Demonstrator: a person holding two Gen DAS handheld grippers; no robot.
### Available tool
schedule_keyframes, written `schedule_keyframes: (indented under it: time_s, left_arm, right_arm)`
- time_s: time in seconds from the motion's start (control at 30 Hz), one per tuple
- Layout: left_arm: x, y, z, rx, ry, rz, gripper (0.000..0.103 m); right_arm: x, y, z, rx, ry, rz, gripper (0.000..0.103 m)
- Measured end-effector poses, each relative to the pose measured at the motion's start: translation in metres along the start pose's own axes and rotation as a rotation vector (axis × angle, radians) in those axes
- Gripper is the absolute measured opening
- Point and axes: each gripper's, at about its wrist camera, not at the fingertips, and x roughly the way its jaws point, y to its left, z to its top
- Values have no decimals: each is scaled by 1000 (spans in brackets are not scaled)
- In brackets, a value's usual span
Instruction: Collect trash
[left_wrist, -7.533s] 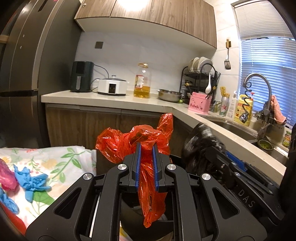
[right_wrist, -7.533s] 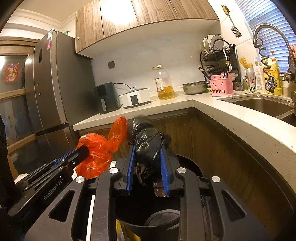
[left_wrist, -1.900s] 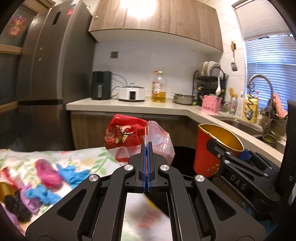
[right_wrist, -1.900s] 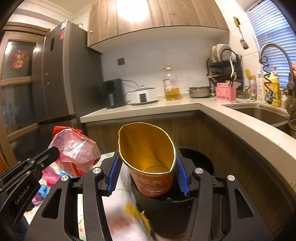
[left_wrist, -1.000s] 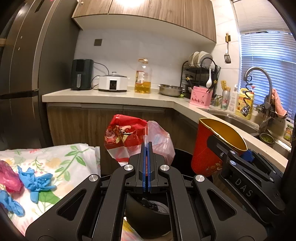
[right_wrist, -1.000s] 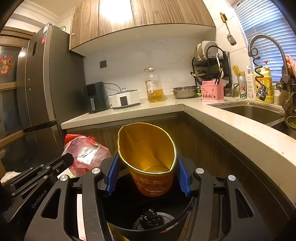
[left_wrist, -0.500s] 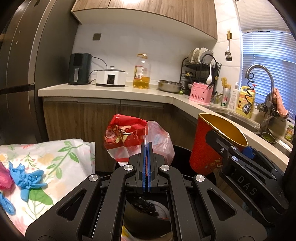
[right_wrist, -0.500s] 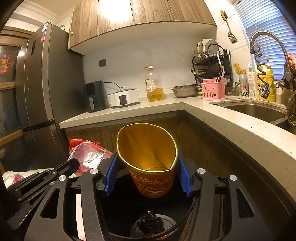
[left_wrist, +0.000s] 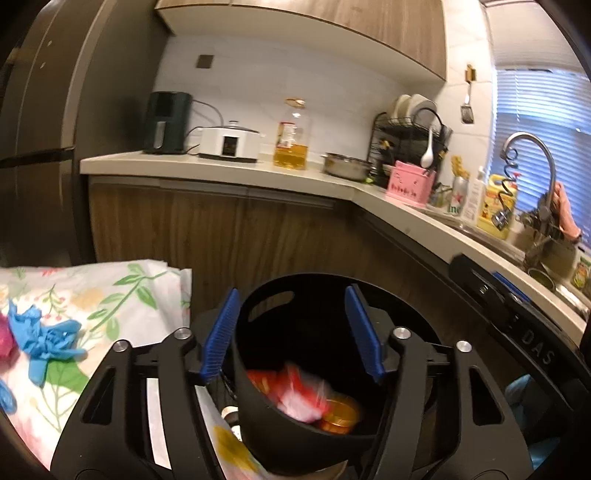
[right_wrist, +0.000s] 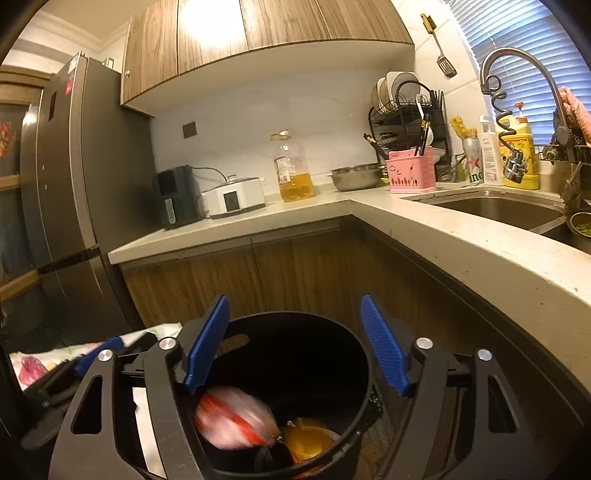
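At the far left of the left wrist view a flowered cloth (left_wrist: 110, 295) lies spread out, with a crumpled blue glove (left_wrist: 44, 341) on it and a bit of pink stuff at the very edge. To the right of the cloth stands the black bin (left_wrist: 306, 435), and the left tool (left_wrist: 291, 332) hangs over its mouth with its blue pads spread wide, one on each side of the rim, and nothing between them. Inside the bin a red and clear wrapper (left_wrist: 299, 395) shows as a blur, with an orange-gold cup (left_wrist: 340, 415) just to its right, low down. Farther right, part of the right tool's black body crosses the frame.

In the right wrist view a grey fridge (right_wrist: 74, 206) fills the left side, and a corner of the cloth (right_wrist: 44, 356) peeks out below it. The bin (right_wrist: 354, 369) sits in the middle under the right tool (right_wrist: 295, 339), whose pads stand wide apart and grip nothing. The blurred wrapper (right_wrist: 232, 417) is at the left within the bin; the cup (right_wrist: 310, 441) lies beside it to the right. Behind, the tabletop (right_wrist: 258, 218) carries a white cooker (right_wrist: 234, 197), an oil bottle (right_wrist: 293, 170) and a pink holder (right_wrist: 412, 173), and the sink (right_wrist: 498, 208) lies at far right.
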Motion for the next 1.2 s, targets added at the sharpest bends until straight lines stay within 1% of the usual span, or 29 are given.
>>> schedule_keyframes:
  time_s: [0.07, 0.13, 0.3, 0.37, 0.5, 0.67, 0.83, 1.03, 1.2]
  left_arm:
    - [-4, 4, -1, -8, 4, 28, 71]
    - [-11, 7, -2, -12, 6, 46, 72]
    - [-36, 12, -3, -4, -14, 105, 82]
    - [-45, 16, -3, -9, -12, 119, 84]
    - [-68, 21, -5, -20, -20, 147, 86]
    - [-97, 24, -9, -2, -44, 201, 88]
    - [-121, 30, -15, 6, -49, 228, 88]
    - [-153, 47, -28, -10, -51, 276, 88]
    - [-180, 65, -38, -39, -68, 333, 88]
  right_arm:
    - [-2, 2, -2, -14, 13, -4, 74]
    - [-5, 6, -4, -30, 19, -5, 74]
    - [-20, 16, -3, -55, 21, 9, 79]
    - [-27, 19, -3, -61, 14, 15, 80]
    - [-42, 25, -2, -61, 3, 29, 83]
    - [-60, 32, -4, -56, 5, 40, 83]
    - [-80, 45, -10, -73, -4, 46, 83]
    - [-102, 59, -21, -81, -10, 63, 83]
    - [-113, 75, -32, -85, 0, 101, 83]
